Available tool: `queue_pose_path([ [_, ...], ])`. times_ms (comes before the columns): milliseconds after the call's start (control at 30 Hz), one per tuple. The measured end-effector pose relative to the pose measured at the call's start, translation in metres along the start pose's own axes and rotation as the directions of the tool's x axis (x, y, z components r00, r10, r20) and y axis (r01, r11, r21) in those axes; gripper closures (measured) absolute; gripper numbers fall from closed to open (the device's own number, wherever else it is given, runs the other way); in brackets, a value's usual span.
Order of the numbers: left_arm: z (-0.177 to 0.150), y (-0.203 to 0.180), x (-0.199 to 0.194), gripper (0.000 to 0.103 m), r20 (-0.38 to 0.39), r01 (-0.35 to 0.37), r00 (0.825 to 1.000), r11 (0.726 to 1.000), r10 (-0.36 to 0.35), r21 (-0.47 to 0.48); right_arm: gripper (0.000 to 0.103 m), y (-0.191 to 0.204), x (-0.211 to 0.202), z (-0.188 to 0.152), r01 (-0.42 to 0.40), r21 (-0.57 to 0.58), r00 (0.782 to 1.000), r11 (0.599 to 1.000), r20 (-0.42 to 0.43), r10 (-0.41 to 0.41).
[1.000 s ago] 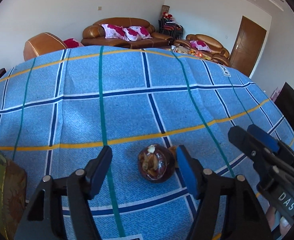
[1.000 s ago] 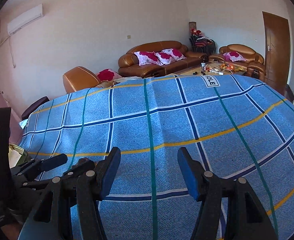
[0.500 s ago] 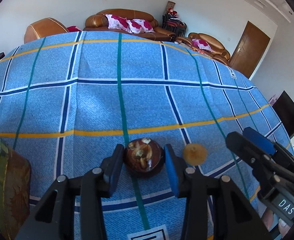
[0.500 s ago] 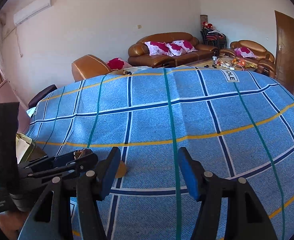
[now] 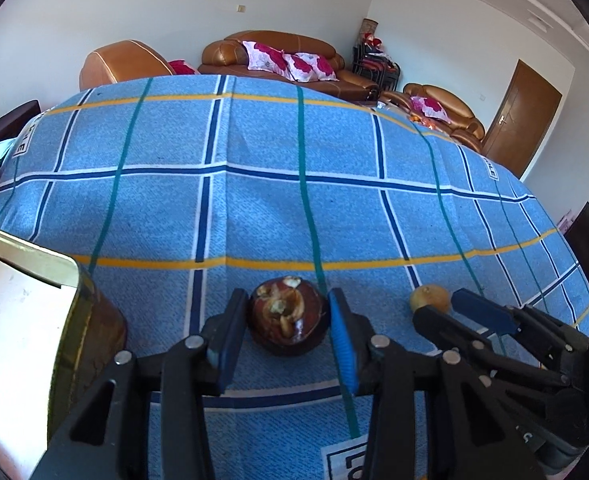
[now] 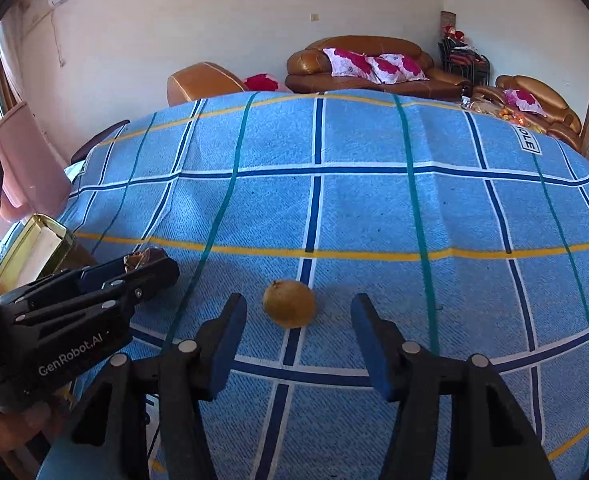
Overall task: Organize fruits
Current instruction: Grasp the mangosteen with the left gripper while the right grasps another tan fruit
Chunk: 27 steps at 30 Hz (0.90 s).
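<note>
The left gripper (image 5: 288, 320) clamps the dark mangosteen (image 5: 288, 320), while the right gripper's (image 6: 294, 332) jaws, just closing, stand apart around the untouched tan fruit (image 6: 289, 303).

Left gripper (image 5: 288, 326): jaws, wide a second ago, now clamp the dark fruit (image 5: 288, 316). Right gripper (image 6: 294, 336): jaws narrowing (pads clear), now flanking the yellow fruit (image 6: 289, 303).

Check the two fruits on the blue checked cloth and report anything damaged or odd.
The dark round fruit clamped in the left tongs looks damaged: its top is broken open, showing pale, ragged patches. The small tan fruit looks whole.
</note>
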<state>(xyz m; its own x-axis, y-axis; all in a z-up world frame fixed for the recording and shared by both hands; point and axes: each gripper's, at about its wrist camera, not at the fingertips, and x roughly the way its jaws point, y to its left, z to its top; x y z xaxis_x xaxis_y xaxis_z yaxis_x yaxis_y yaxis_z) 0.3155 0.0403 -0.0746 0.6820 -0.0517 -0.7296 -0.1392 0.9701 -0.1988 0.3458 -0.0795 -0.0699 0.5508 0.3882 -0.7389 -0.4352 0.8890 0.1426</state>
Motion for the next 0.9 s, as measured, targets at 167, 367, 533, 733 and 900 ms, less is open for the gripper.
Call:
queue_pose_path([
  [167, 0.000, -0.004, -0.001, 0.061, 0.013, -0.002, 1.000, 1.000, 0.002, 0.018, 0.073, -0.002, 0.004, 0.000, -0.035, 0.010, 0.999, 0.999, -0.022, 0.035],
  [367, -0.003, -0.013, -0.012, 0.061, 0.065, -0.016, 0.998, 0.998, 0.012, 0.062, 0.074, 0.002, 0.001, -0.001, -0.034, -0.011, 0.999, 0.999, -0.009, 0.034],
  [533, -0.003, -0.008, -0.018, 0.061, 0.090, -0.010, 0.996, 0.999, 0.006, 0.042, 0.074, 0.007, -0.008, -0.001, -0.026, -0.031, 0.999, 0.999, 0.033, 0.027],
  [733, -0.005, -0.008, -0.027, 0.061, 0.130, -0.014, 0.992, 0.998, 0.006, 0.056, 0.074, 0.014, -0.020, -0.003, -0.014, -0.067, 0.996, 0.998, 0.092, 0.020],
  [900, -0.008, -0.013, -0.034, 0.061, 0.166, -0.025, 0.986, 0.997, 0.011, 0.079, 0.074, 0.019, -0.026, -0.003, -0.010, -0.087, 0.991, 0.996, 0.133, 0.022],
])
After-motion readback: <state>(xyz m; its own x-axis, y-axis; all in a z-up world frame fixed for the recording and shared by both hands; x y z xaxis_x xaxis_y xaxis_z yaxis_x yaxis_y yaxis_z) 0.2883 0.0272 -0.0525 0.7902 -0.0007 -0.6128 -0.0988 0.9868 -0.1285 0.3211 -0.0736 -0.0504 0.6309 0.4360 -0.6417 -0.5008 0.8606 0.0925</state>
